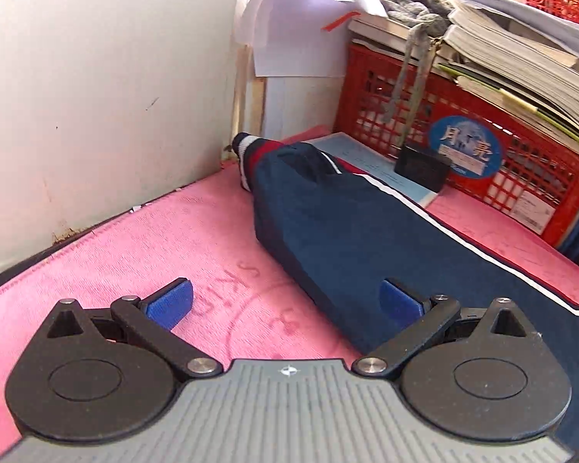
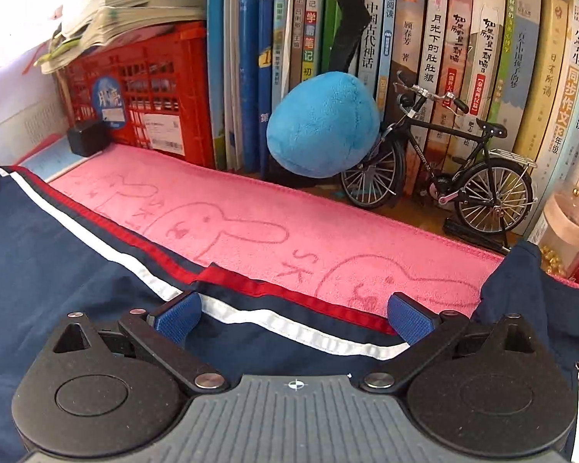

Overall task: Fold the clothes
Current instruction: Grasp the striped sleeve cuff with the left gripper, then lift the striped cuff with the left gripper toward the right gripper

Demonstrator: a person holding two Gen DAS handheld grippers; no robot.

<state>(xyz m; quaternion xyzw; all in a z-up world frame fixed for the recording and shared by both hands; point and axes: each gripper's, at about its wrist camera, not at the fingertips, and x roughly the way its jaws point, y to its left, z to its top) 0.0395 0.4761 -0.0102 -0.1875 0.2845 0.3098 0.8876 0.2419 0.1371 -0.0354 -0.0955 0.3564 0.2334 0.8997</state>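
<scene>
The left gripper (image 1: 285, 303) is wide open, its right finger above the edge of the navy garment (image 1: 347, 239), its left above the pink towel (image 1: 135, 239). The right gripper (image 2: 294, 318) is also open, empty, over the garment's red-white stripe (image 2: 251, 314). The garment lies on the towel.

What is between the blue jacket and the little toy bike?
Only bare pink towel, with bunny drawings, separates the navy jacket from the model bicycle, seen in the right wrist view.

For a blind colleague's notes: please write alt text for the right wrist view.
The open right gripper hovers over a navy garment with red and white stripes, on a pink towel; behind stand books, a blue plush and a model bicycle.
</scene>
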